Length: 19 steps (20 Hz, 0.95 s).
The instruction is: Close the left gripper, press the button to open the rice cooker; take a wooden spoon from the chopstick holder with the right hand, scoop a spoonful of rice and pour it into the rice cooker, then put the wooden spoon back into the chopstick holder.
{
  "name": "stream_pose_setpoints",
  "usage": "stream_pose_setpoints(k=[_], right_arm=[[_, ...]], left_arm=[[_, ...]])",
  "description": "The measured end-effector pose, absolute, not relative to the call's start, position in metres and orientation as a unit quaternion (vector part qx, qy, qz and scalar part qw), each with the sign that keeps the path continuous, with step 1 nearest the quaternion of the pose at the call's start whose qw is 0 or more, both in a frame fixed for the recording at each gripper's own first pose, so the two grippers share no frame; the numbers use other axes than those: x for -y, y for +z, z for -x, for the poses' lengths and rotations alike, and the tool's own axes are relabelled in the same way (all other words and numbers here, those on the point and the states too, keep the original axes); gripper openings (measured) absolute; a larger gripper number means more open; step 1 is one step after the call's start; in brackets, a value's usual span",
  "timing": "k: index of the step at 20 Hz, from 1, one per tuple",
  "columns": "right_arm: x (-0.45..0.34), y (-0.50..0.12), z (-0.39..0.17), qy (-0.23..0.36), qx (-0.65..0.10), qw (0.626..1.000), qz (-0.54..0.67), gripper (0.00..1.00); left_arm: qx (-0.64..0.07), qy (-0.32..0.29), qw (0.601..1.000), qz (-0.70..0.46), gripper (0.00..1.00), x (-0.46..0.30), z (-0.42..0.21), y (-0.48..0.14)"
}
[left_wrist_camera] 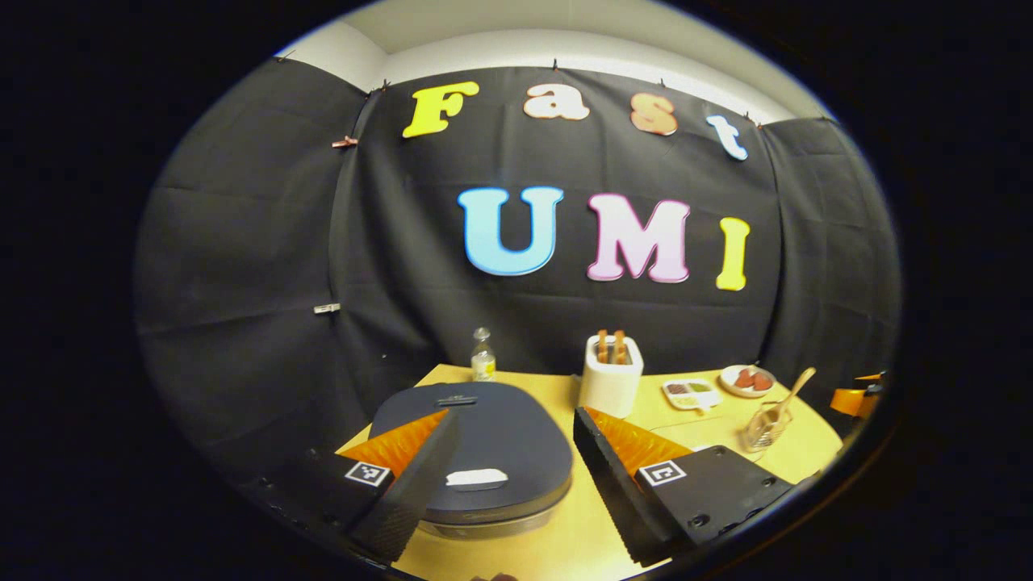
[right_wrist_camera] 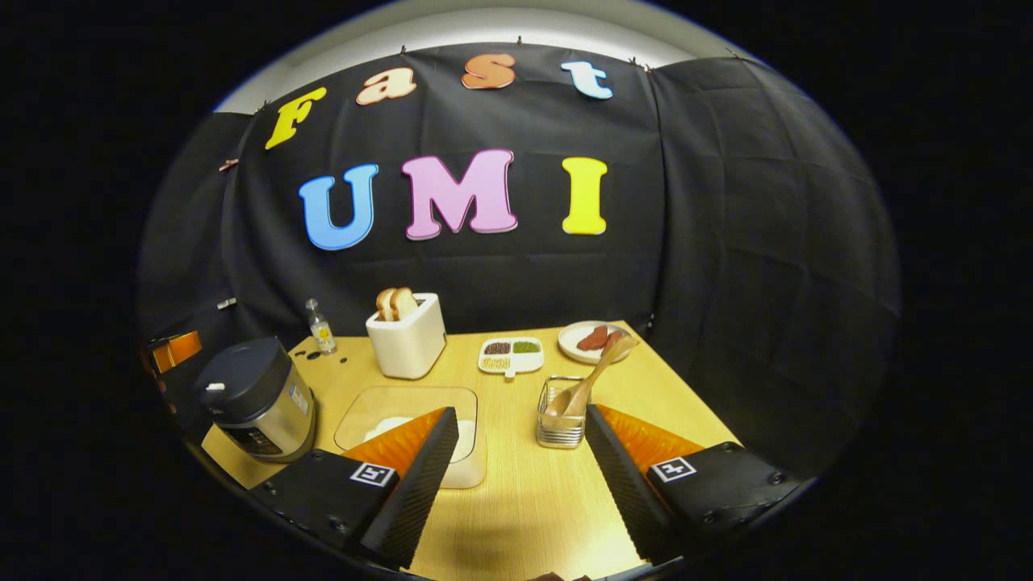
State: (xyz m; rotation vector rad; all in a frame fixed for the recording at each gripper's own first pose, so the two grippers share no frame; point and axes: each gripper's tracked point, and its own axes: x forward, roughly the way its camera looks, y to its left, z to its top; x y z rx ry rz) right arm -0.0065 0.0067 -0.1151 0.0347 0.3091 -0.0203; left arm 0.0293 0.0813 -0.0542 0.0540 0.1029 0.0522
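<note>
The rice cooker (left_wrist_camera: pixel 476 452) (right_wrist_camera: pixel 257 399) has a dark closed lid with a white button (left_wrist_camera: pixel 476 478) near its front. My left gripper (left_wrist_camera: pixel 508 476) hovers open just above and in front of the lid, nothing between its fingers. A wooden spoon (right_wrist_camera: pixel 593 375) (left_wrist_camera: pixel 795 389) leans in the wire chopstick holder (right_wrist_camera: pixel 561 420) (left_wrist_camera: pixel 765 426). A clear container of rice (right_wrist_camera: pixel 407 432) lies on the table between cooker and holder. My right gripper (right_wrist_camera: pixel 520 476) is open near the front edge, its fingers either side of the gap between rice container and holder.
A white toaster (right_wrist_camera: pixel 407 335) (left_wrist_camera: pixel 611 375) with bread stands at the back. Beside it are a small bottle (right_wrist_camera: pixel 321 327) (left_wrist_camera: pixel 483 355), a divided dish (right_wrist_camera: pixel 510 355) and a plate (right_wrist_camera: pixel 593 339). The wooden table (right_wrist_camera: pixel 516 500) ends at the black cloth walls.
</note>
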Motion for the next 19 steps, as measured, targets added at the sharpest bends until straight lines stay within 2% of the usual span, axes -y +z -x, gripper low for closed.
stream_pose_setpoints(k=[5,10,19], right_arm=[[-0.002,-0.048,0.041,-0.033,-0.09,0.995,-0.015,0.99],[-0.011,-0.036,0.079,-0.047,-0.078,0.996,-0.023,0.98],[-0.035,-0.028,0.058,-0.013,-0.051,0.999,0.001,0.98]], left_arm=[[-0.041,-0.018,0.999,-0.023,0.96,-0.044,0.013,-0.03],[-0.037,-0.033,0.999,-0.02,0.96,-0.033,0.033,-0.034],[-0.027,-0.011,0.999,-0.018,0.96,-0.047,0.03,-0.031]])
